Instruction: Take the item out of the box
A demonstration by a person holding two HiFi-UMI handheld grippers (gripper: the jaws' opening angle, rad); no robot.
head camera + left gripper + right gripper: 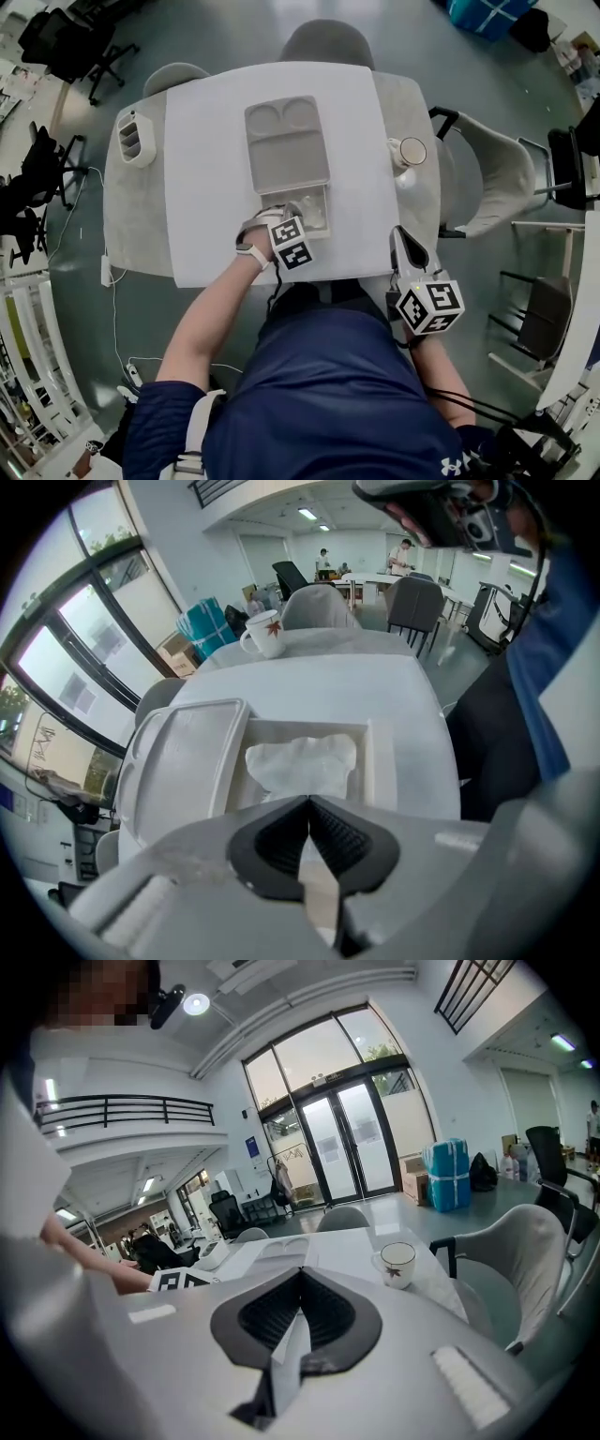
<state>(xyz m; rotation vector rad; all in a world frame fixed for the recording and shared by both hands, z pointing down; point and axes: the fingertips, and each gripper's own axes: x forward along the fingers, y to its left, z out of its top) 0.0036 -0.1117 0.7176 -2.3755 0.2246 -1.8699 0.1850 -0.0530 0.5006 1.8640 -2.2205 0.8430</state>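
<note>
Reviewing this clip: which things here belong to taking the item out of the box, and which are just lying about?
In the job:
- pale grey box, lid open
- white crumpled sheet inside it
- left gripper, shut on the sheet's near edge

Lying about:
- white mug with a red leaf print
- white slotted holder
- right gripper, shut, empty, at the table edge

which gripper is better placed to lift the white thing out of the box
Left. The left gripper is at the box, jaws shut on the white item's near edge; the right gripper sits off at the table edge.
</note>
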